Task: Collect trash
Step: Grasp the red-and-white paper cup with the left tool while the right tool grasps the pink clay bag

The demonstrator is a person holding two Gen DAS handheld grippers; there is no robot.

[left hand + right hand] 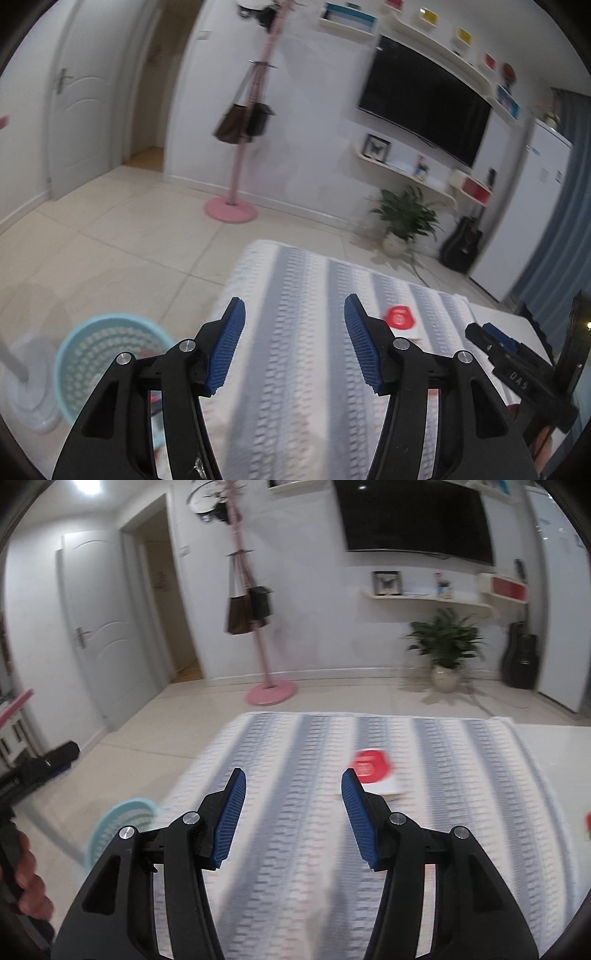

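Note:
A red and white packet [400, 317] [371, 768] lies on a table under a blue-and-white striped cloth [295, 369] [314, 849]. My left gripper [294, 314] hovers open over the cloth, nothing between its blue pads; the packet is just right of its right finger. My right gripper [293, 786] is also open and empty above the cloth, with the packet just beyond its right fingertip. It shows at the right edge of the left wrist view [491, 332]. A light blue mesh basket [107, 354] [122, 823] stands on the floor left of the table.
A hand [29, 878] grips a black handle at the left edge. Another red item [587, 825] peeks in at the far right of the table. Beyond the table are tiled floor, a pink coat stand [271, 692], a potted plant [445, 646] and a guitar [521, 657].

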